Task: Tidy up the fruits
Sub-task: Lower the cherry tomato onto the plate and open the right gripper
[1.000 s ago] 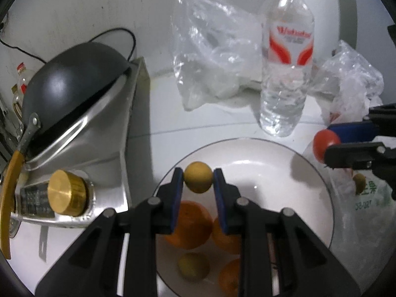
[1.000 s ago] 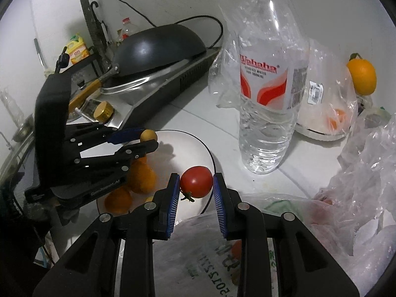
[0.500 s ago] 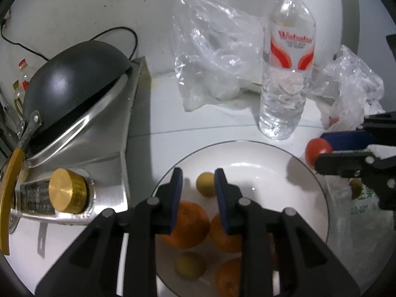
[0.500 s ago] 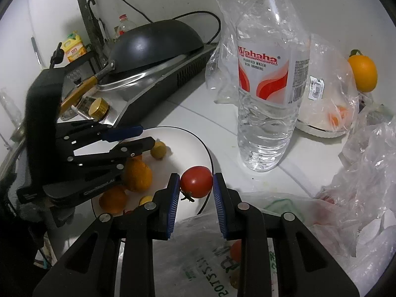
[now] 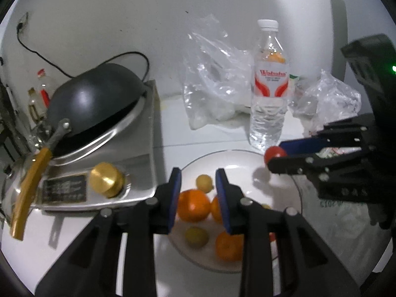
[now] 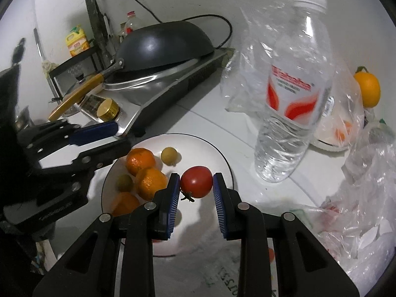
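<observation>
Lower centre of the right wrist view: right tool (image 6: 196, 185) clamped on a round red tomato (image 6: 196, 181), blue pads pressed to both its sides, stem end turned down-left, held above the near right rim of a round white plate with a thin dark edge (image 6: 224, 159). On the plate's left half, three orange mandarins (image 6: 140, 161) bunched together, a small yellow-green round fruit (image 6: 169, 156) just right of the upper one, a second, greener one (image 6: 124, 182) at their left. Left edge of that frame: left tool (image 6: 118, 137), reaching in over the plate's left rim, nothing between its blue-padded fingers — jaws parted, gap narrow. Bottom centre of the left wrist view: same left tool (image 5: 198, 177) above the mandarins, yellow-green fruit visible through the gap and lying free on the plate. Right of centre there, tomato (image 5: 275, 154) pinched by the right tool (image 5: 278, 154). Beyond the plate on the white worktop (image 6: 198, 113): a clear water bottle with a red-and-white label (image 6: 290, 104) standing upright — crumpled clear plastic bags (image 6: 371, 180) beside it at right.
</observation>
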`<state>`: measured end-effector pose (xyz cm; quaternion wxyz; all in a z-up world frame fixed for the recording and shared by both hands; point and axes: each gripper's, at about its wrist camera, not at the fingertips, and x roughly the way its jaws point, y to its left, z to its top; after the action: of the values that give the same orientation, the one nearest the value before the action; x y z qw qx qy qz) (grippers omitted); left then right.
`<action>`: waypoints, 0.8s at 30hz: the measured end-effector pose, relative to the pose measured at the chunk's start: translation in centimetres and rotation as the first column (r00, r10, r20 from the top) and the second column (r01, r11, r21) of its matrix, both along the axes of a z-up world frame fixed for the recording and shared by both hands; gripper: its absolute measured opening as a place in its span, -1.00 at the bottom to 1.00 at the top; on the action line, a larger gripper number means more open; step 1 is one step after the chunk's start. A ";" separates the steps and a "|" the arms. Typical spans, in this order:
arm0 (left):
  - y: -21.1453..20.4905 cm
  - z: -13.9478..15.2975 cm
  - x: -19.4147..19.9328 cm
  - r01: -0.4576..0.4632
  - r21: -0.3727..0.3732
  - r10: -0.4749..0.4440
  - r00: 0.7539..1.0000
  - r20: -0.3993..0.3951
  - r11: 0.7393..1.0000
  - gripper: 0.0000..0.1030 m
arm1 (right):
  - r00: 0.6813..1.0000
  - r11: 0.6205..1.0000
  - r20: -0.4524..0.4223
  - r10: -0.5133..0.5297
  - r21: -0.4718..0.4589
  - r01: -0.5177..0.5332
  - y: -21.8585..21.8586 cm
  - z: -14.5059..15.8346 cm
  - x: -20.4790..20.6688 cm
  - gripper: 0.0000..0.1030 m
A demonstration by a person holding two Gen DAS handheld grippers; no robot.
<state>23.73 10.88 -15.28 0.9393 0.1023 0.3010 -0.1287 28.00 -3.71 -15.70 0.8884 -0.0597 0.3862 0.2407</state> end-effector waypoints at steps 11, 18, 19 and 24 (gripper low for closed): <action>4.1 -0.9 -2.6 -0.083 -0.033 0.083 0.996 -0.008 0.996 -0.42 | 0.998 0.999 -0.041 -0.040 -0.003 0.040 2.8 -1.5 2.5 -0.43; 4.7 -2.1 -2.5 -0.097 -0.054 0.095 0.995 -0.026 0.994 -0.42 | 0.991 0.996 -0.099 -0.089 -0.030 0.086 3.6 -3.3 4.5 -0.42; 4.9 -2.4 -2.3 -0.103 -0.055 0.102 0.994 -0.035 0.993 -0.42 | 0.990 0.996 -0.106 -0.089 -0.030 0.086 3.7 -3.5 4.7 -0.42; 5.4 -3.0 -1.9 -0.120 -0.066 0.117 0.992 -0.046 0.991 -0.42 | 0.989 0.996 -0.121 -0.080 -0.041 0.076 4.2 -4.2 5.0 -0.42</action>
<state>21.80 16.31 -18.27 0.9418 0.0491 0.3214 -0.0850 33.04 0.49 -19.90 0.8707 -0.0457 0.4462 0.2018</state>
